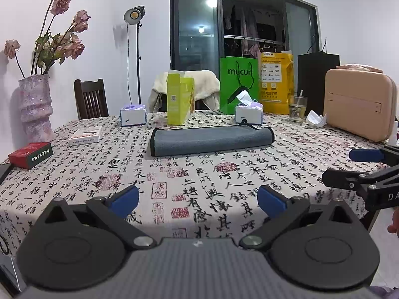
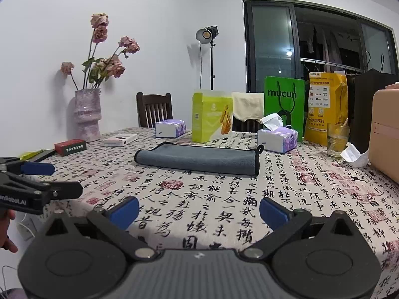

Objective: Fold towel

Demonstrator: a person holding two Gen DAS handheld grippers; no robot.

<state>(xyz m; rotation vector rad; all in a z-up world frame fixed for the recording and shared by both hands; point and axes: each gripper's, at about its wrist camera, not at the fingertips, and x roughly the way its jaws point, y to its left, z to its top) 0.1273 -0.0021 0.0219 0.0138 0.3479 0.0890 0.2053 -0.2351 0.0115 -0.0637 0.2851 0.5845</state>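
Observation:
A grey towel (image 1: 212,140) with black trim lies folded into a long strip on the calligraphy-print tablecloth (image 1: 199,186), past the table's middle. It also shows in the right wrist view (image 2: 199,159), with a hanging loop at its right end. My left gripper (image 1: 198,200) is open and empty above the near table edge, well short of the towel. My right gripper (image 2: 199,211) is open and empty, also short of the towel. Each gripper shows in the other's view: the right one (image 1: 349,167) at the right edge, the left one (image 2: 57,179) at the left edge.
Behind the towel stand two tissue packs (image 1: 133,115) (image 1: 249,113), a lime box (image 1: 179,99), a green bag (image 1: 238,87), a yellow bag (image 1: 275,82) and a glass (image 1: 298,108). A beige case (image 1: 359,102) is at right. A vase (image 1: 36,107), a red box (image 1: 31,154) and a white box (image 1: 86,134) are at left.

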